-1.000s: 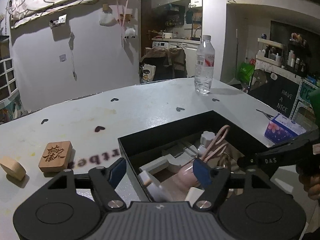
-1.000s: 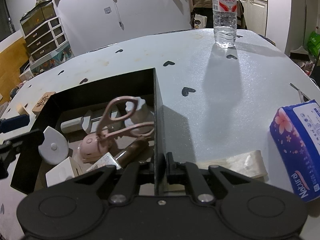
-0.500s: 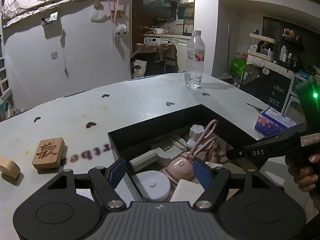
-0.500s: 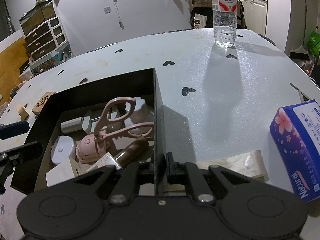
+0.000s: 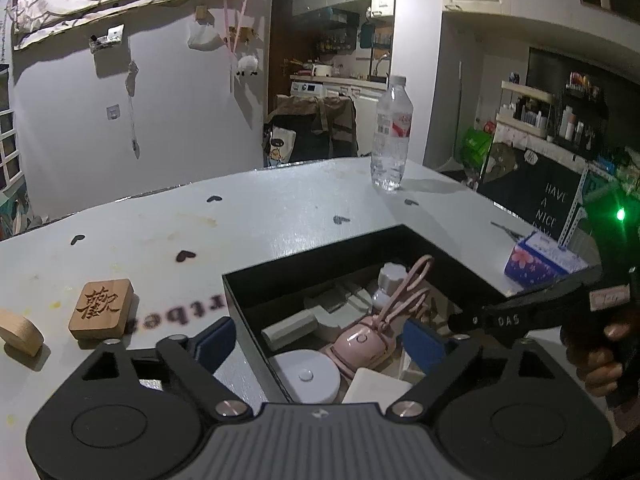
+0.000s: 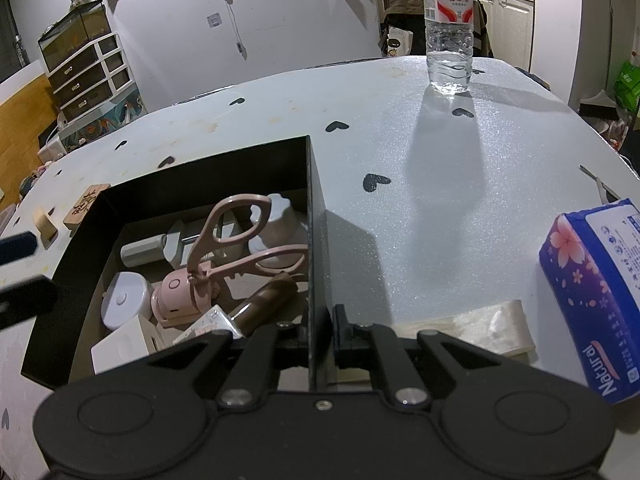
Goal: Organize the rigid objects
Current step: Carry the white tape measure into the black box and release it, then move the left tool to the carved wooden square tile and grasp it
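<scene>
A black open box (image 5: 308, 264) (image 6: 200, 164) sits on the white table. In it lie a pink eyelash curler (image 5: 384, 320) (image 6: 224, 248), a round white disc (image 5: 304, 372) (image 6: 124, 304), a white bottle (image 6: 276, 224), a brown tube (image 6: 264, 300) and white blocks. My left gripper (image 5: 320, 340) is open and empty, raised over the box's near left corner. My right gripper (image 6: 316, 328) is shut on the box's right wall (image 6: 316, 240). A carved wooden tile (image 5: 102, 308) (image 6: 86, 206) and a pale wooden piece (image 5: 18, 332) lie left of the box.
A water bottle (image 5: 390, 136) (image 6: 448, 28) stands at the table's far side. A blue tissue pack (image 6: 596, 292) (image 5: 540, 260) lies right of the box, with a beige flat packet (image 6: 468, 324) next to my right gripper. Black hearts dot the table.
The round white disc has left my left gripper and now lies in the box. My left gripper has lifted and drawn back, open. The right gripper keeps its hold on the box wall.
</scene>
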`<state>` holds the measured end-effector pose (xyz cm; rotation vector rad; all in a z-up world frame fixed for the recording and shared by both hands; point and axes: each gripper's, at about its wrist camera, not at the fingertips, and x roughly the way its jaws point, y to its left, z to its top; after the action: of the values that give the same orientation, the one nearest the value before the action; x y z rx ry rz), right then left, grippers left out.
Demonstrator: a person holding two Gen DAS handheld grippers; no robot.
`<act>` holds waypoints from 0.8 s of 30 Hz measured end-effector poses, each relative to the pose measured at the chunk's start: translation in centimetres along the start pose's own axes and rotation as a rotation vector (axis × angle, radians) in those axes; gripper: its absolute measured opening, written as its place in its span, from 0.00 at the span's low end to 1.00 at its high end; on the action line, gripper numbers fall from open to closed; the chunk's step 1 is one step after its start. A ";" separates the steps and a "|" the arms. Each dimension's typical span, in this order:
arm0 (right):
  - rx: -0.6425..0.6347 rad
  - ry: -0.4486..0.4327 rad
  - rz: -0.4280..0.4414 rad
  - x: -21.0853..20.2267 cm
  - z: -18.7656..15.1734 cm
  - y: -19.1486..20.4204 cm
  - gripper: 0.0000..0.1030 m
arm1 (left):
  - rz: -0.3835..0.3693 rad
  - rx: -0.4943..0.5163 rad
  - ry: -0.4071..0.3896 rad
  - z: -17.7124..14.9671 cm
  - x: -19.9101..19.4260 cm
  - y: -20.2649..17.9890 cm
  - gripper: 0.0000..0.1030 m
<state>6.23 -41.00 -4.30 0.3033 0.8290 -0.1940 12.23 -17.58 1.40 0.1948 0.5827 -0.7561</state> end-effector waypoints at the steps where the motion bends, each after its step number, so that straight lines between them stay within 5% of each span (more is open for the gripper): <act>1: 0.000 0.000 0.000 0.0 0.0 0.0 0.08 | 0.000 -0.006 -0.007 0.1 -0.2 0.1 0.93; 7: 0.002 0.001 -0.001 0.1 0.0 0.0 0.08 | 0.006 -0.027 -0.078 1.1 -2.3 1.1 1.00; 24: 0.003 0.009 -0.001 0.4 0.0 -0.1 0.08 | 0.253 -0.239 -0.099 2.2 0.7 11.0 1.00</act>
<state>6.46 -41.08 -4.66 0.3067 0.8383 -0.1949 21.20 -10.87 2.41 0.0088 0.5378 -0.4439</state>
